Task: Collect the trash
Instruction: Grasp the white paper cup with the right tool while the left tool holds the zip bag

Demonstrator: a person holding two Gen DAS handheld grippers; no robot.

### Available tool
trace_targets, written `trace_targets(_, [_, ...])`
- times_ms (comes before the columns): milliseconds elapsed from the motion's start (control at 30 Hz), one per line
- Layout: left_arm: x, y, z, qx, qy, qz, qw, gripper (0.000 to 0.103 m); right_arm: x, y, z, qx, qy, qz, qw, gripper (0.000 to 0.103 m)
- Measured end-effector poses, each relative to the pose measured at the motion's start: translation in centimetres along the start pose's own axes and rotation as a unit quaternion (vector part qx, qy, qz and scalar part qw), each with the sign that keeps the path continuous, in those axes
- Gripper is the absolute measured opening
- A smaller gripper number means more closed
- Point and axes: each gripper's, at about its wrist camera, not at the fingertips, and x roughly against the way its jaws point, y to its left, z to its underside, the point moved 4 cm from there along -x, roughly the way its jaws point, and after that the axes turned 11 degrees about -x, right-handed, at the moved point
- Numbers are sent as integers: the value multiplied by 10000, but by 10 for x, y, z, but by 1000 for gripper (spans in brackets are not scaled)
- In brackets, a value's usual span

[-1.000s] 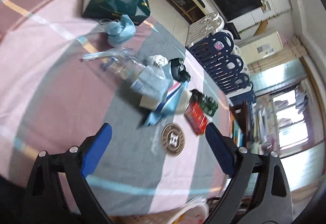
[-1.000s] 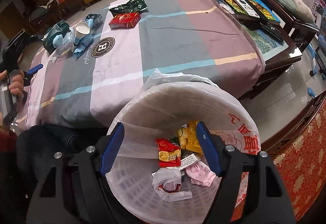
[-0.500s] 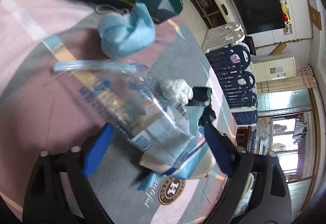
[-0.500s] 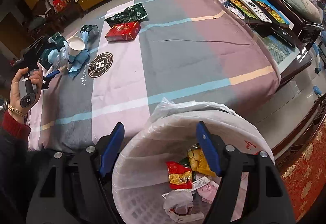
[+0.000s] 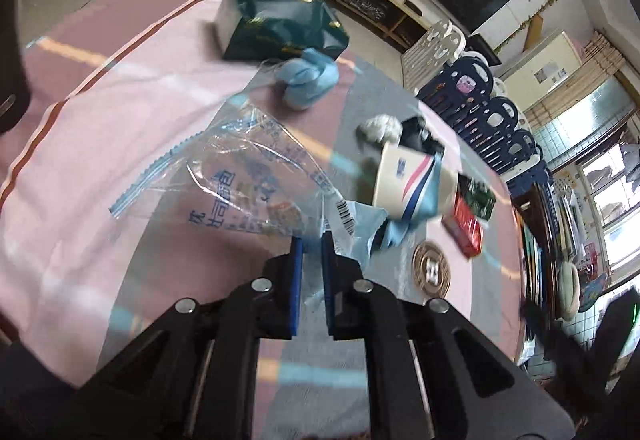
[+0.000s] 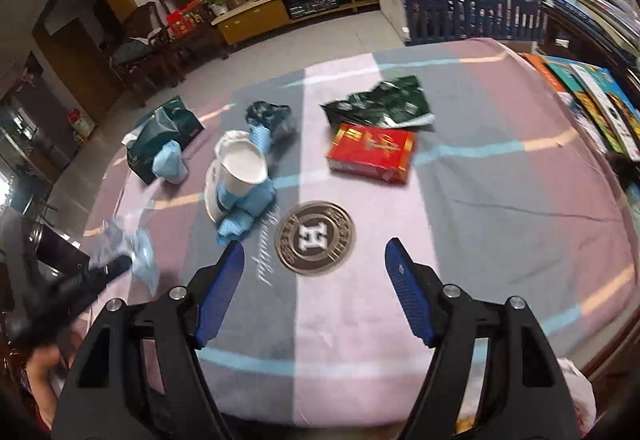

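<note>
1. Left wrist view: my left gripper (image 5: pixel 312 240) has its blue pads drawn close together, pinching a corner of the clear plastic bag (image 5: pixel 240 180) with blue print. The bag lies crumpled on the striped tablecloth (image 5: pixel 100 112), its zip edge trailing toward the left. I judge this pick as made but not delivered; the bag has yet to reach a bin, and no bin shows in this view.

2. Same view, what remains: just beyond the bag lies a tipped paper cup (image 5: pixel 412 186) tangled with blue wrapping. Farther off are a blue wad (image 5: pixel 308 82), a dark green gift bag (image 5: pixel 280 26), a white crumpled tissue (image 5: pixel 380 126) and a red box (image 5: pixel 466 230). None of these looks collected.

3. Right wrist view: my right gripper (image 6: pixel 316 284) hangs over the near part of the table with its fingers spread wide and nothing between them. Ahead of it lie the paper cup (image 6: pixel 242 162), the red box (image 6: pixel 370 152), a green foil wrapper (image 6: pixel 380 104), the gift bag (image 6: pixel 164 132) and a dark crumpled bag (image 6: pixel 270 116).

4. Same view, far left: the left gripper is badly motion-blurred, so I think the pale bluish shape at its tip is the plastic bag (image 6: pixel 124 244), but I cannot be sure.

5. My judgement overall: one item is in hand and at least six are left on the cloth, so much of the task lies ahead.
</note>
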Motion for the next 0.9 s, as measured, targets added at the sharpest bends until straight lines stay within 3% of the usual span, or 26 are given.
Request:
trace_targets(67, [9,3,14,-93,46,45,9999,10,-34,21,-18,-187,133,-307,9993,79])
trace_targets(233, [12,11,32,-357,52,127,9993,10,-114,55,-41,-434,711,-470,9954,81])
trace_targets(367, [9,8,33,-442,28,272,9986,10,-146,54,-43,-806,989,-584,9901,81])
trace_targets(400, [8,5,34,-480,15,260,9985,10,-148,54,-42,-888,1003,-654,9888,76])
trace_targets(433, [8,4,34,-523,9,231,9984,10,-148,53,-41,-921,995,-693,9883,67])
trace_targets(467, [8,3,35,-545,5,216,9983,10,-146,54,-39,-897,1016,-702,9883,50])
trace_targets(600, [12,0,32,-599,-70,154,9981,10,-121,55,-31,-628,815,-676,9924,48])
trace_targets(733, [29,-10,29,-781,-236,-105,9966,10,-62,50,-16,-281,424,-615,9968,48])
trace_targets(900, [62,-38,35,-1244,-543,-450,9897,10,11,26,15,238,-47,71,9997,48])
